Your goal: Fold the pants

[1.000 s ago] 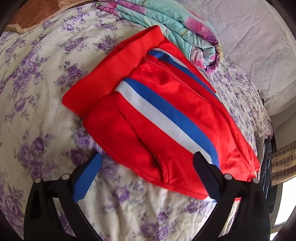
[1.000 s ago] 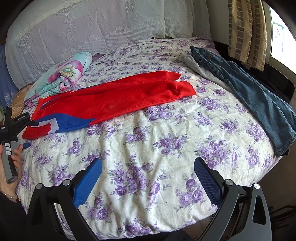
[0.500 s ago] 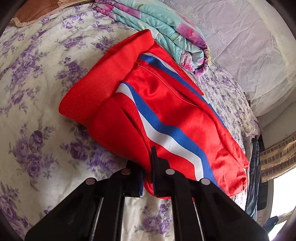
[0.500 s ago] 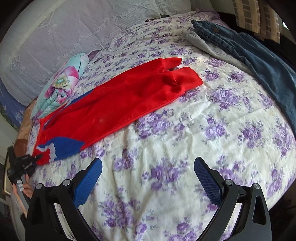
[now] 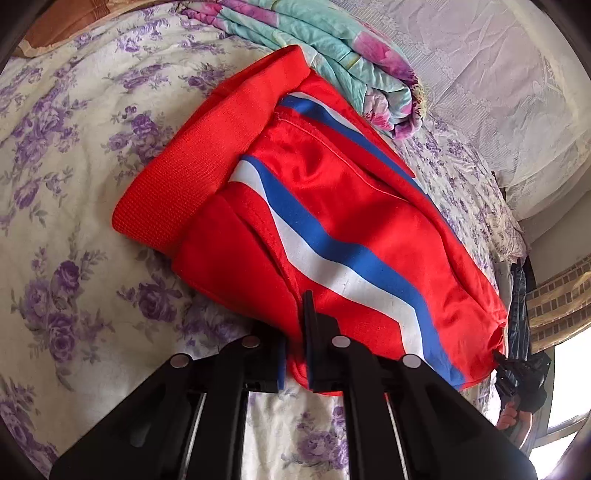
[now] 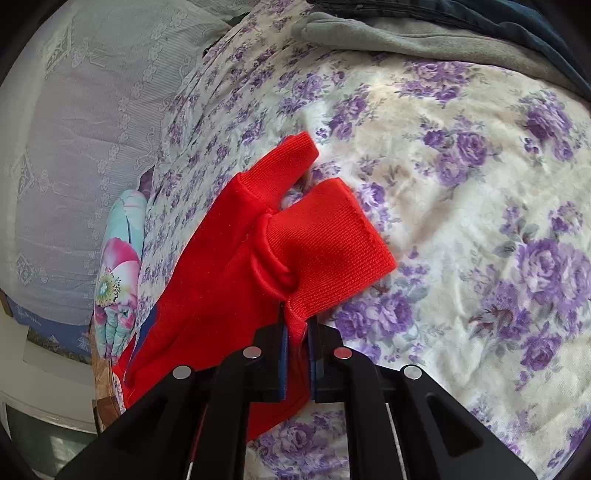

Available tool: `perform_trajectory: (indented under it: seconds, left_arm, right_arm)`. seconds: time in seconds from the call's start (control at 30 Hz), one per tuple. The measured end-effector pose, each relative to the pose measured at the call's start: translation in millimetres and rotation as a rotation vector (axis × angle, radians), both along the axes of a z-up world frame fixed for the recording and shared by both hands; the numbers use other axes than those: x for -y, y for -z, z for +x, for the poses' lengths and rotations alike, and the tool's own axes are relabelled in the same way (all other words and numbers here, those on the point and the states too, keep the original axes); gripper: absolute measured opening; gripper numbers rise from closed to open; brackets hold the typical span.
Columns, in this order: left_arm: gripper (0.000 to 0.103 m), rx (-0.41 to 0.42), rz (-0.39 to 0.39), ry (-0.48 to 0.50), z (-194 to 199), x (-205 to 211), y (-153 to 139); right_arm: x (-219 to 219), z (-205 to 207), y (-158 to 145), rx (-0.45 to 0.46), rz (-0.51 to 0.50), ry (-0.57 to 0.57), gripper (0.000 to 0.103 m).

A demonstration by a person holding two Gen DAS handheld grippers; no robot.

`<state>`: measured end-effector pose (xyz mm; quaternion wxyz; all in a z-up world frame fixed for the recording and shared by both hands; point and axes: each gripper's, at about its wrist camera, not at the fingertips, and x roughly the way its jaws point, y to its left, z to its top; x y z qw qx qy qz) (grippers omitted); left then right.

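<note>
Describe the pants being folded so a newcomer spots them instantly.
On the purple-flowered bedsheet, beside the rolled turquoise floral blanket, lie the red track pants. Only they are bright red, with a blue-and-white side stripe and ribbed cuffs, unlike the grey and denim clothes nearby.

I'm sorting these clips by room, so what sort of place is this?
Most likely a bedroom at home. The red pants lie on a bed with a purple-flowered sheet, a folded flowery quilt sits at its far side, and more clothes, jeans among them, lie on the bed.

Glossy red cloth pants [image 5: 332, 192] with matt ribbed-knit cuffs [image 6: 332, 236].
</note>
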<state>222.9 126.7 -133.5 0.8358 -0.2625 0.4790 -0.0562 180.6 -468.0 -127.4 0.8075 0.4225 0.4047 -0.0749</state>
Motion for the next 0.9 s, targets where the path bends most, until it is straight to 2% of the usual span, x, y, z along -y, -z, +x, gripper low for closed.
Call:
perform_trajectory:
  seconds: [0.07,0.23,0.33,0.43,0.47,0.5,0.53,0.57,0.6,0.63,0.7,0.73,0.8,0.9]
  left_arm:
    - [0.007,0.031,0.034,0.014,-14,5,-13]
    - [0.006,0.03,-0.005,0.044,-59,8,-27]
    - [0.006,0.015,-0.02,0.032,-73,3,-22]
    - [0.01,-0.071,-0.01,0.047,-63,5,3]
    - [0.011,-0.067,-0.023,0.042,-64,4,3]
    - [0.012,-0.062,-0.018,0.047,-68,3,-1]
    - [0.022,-0.059,0.0,0.064,-73,3,-8]
    - [0.036,-0.042,0.021,0.082,-81,3,-16]
    - [0.042,-0.02,0.048,0.088,-91,1,-26]
    - [0.05,-0.003,0.075,0.088,-101,-2,-36]
    - [0.053,0.044,0.11,0.085,-118,-11,-59]
    - [0.053,0.07,0.124,0.077,-122,-15,-70]
    - [0.053,0.114,0.153,0.07,-115,-20,-96]
    - [0.057,0.131,0.192,0.108,-71,-12,-126]
  right_arm:
    - [2,-21,-17,0.009,-0.054,0.012,0.008]
    - [9,-81,-39,0.017,-0.09,-0.009,0.009]
    - [10,-100,-24,-0.023,-0.089,-0.023,0.009]
    - [10,-94,12,-0.133,-0.097,-0.031,0.014]
    - [8,-96,13,-0.123,-0.107,-0.033,0.015]
    - [5,-98,7,-0.12,-0.134,-0.042,0.019]
    - [2,-98,-2,-0.134,-0.167,-0.06,0.028]
    - [-1,-101,-14,-0.134,-0.211,-0.062,0.055]
    - [-3,-107,-29,-0.121,-0.279,-0.046,0.07]
    - [-5,-114,-44,-0.115,-0.367,-0.023,0.07]
    - [-7,-121,-74,-0.114,-0.523,0.03,0.074]
    - [-7,-123,-86,-0.095,-0.569,0.054,0.076]
    - [-6,-110,-107,-0.02,-0.588,0.032,0.08]
    - [-4,-58,-117,0.02,-0.496,-0.115,0.08]
